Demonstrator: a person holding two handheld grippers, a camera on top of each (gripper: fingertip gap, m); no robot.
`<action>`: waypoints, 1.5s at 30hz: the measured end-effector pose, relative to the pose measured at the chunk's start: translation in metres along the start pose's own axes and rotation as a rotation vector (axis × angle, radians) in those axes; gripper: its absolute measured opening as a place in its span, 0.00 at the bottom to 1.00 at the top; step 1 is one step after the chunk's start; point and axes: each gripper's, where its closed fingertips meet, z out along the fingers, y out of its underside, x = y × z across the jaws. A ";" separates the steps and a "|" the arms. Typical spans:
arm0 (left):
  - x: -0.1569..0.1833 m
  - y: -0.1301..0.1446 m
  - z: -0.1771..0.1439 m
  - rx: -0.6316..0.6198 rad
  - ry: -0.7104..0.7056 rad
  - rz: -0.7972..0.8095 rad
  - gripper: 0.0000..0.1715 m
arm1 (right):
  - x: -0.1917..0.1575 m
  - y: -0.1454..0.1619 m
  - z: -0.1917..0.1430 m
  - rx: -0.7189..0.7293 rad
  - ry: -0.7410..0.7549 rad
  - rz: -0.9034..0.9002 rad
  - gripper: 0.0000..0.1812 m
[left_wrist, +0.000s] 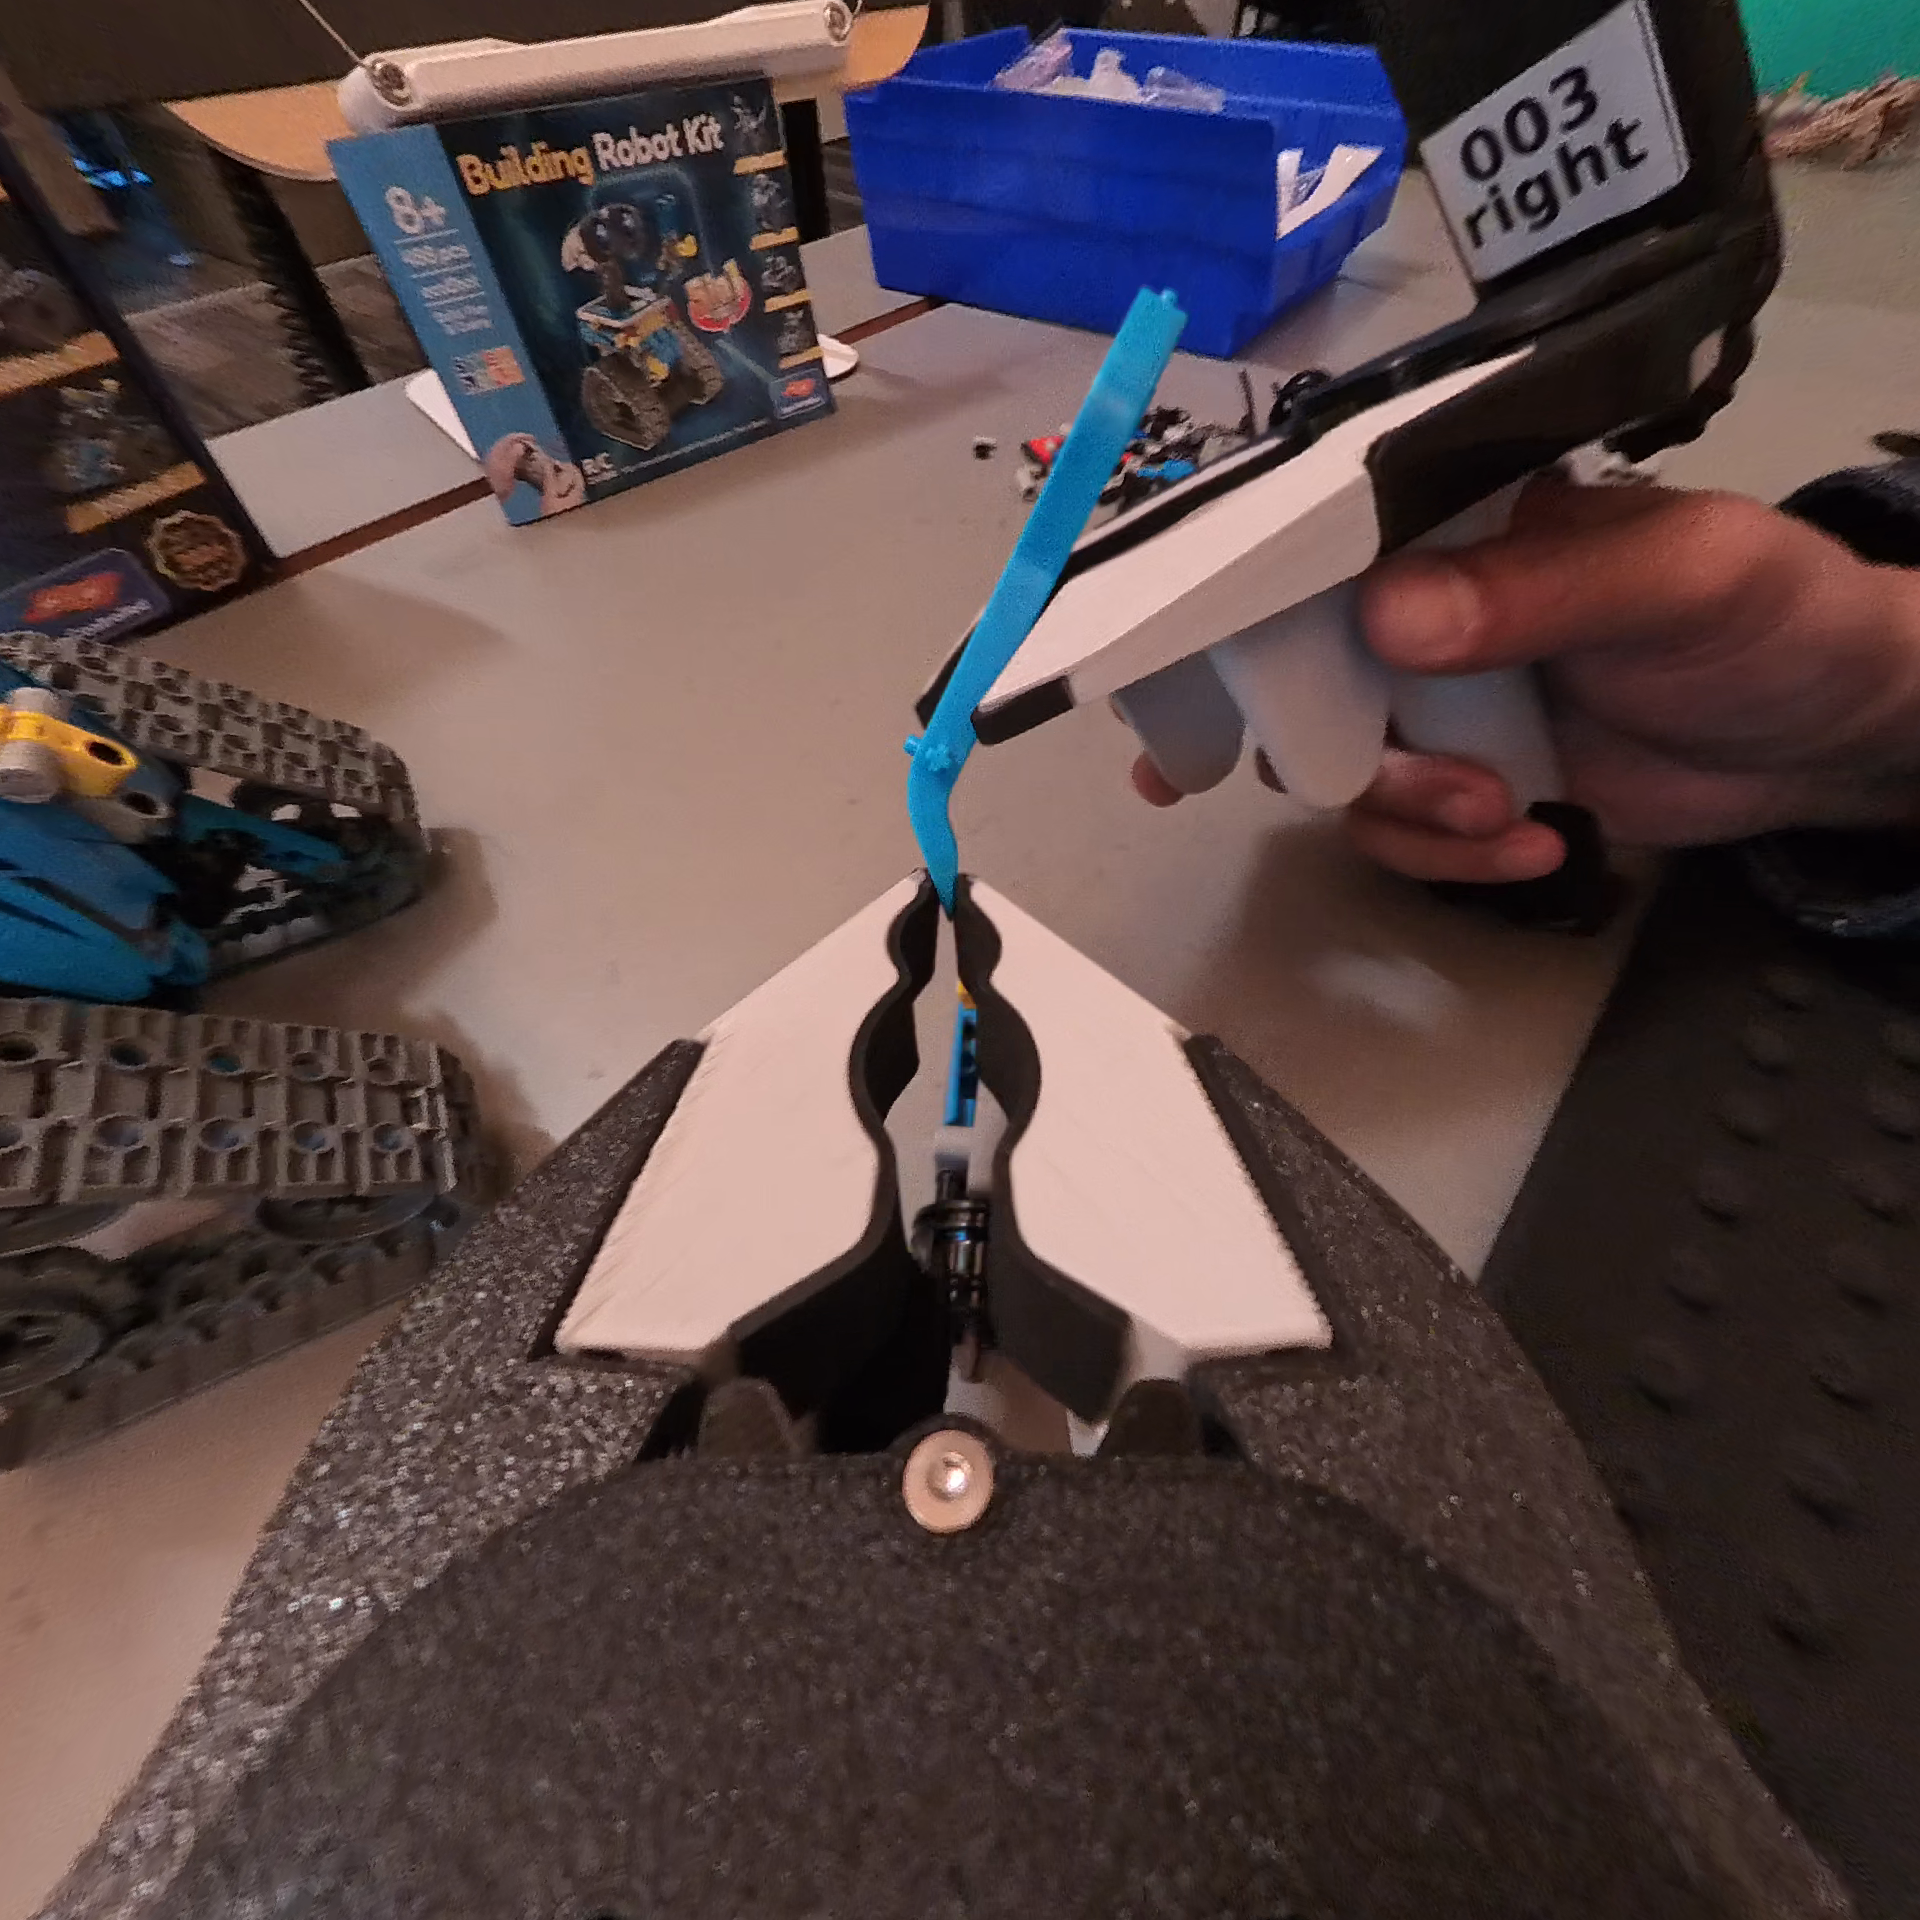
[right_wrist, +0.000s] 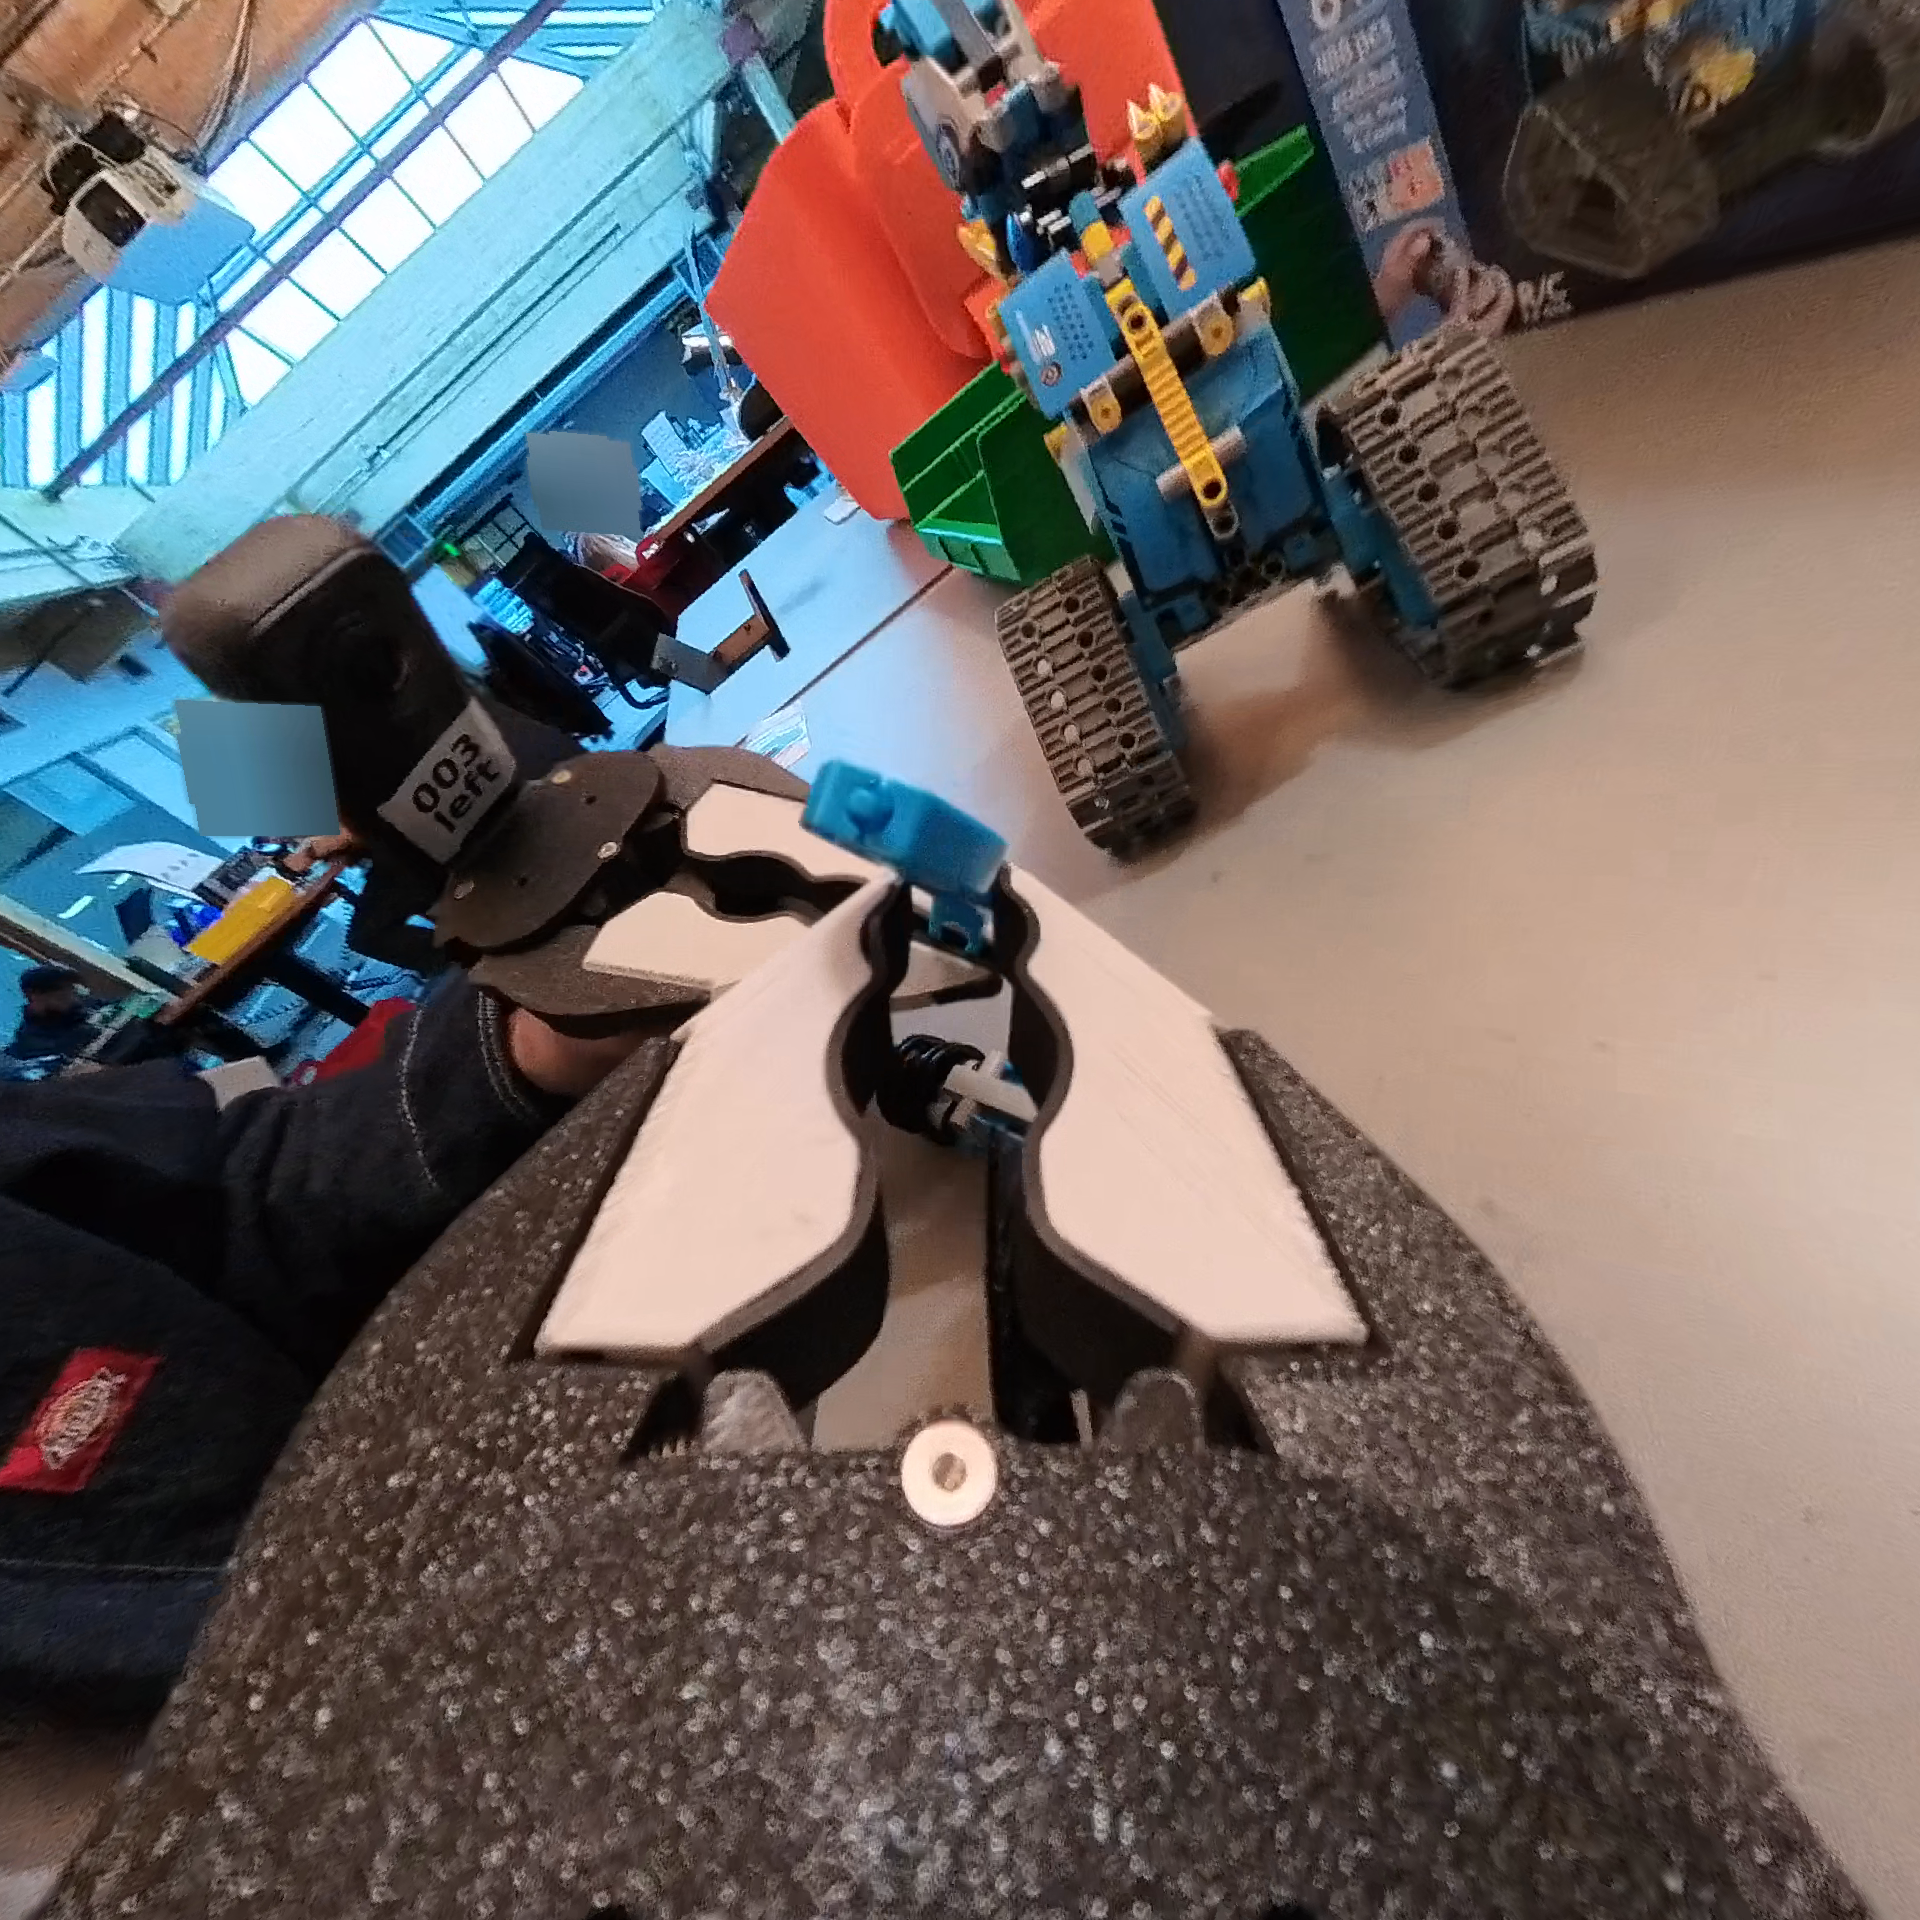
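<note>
- My left hand-held gripper (left_wrist: 940, 899) is clamped at its tips on the lower end of a long blue plastic beam (left_wrist: 1023, 613), which rises tilted above the grey counter (left_wrist: 665, 665).
- My right hand-held gripper (right_wrist: 951, 894) is closed on the same blue beam (right_wrist: 914, 831); in the left wrist view it (left_wrist: 961, 717) meets the beam from the right, near its bend.
- A tracked blue toy robot (right_wrist: 1226, 457) stands on the counter (right_wrist: 1558, 935) ahead of it.
- A printed kit box (left_wrist: 592, 291) and a blue bin (left_wrist: 1101, 197) stand farther back, with small loose parts (left_wrist: 1143, 457) near the bin.
</note>
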 end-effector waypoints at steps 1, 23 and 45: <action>-0.002 0.001 0.001 -0.009 -0.024 0.031 0.00 | 0.001 0.001 0.000 -0.007 -0.003 0.014 0.08; 0.020 0.053 -0.001 -0.262 0.138 0.131 0.33 | 0.031 0.043 -0.004 -0.250 0.154 -0.021 0.10; 0.016 0.068 0.001 -0.350 0.129 0.148 0.15 | 0.033 0.044 -0.006 -0.272 0.274 -0.166 0.10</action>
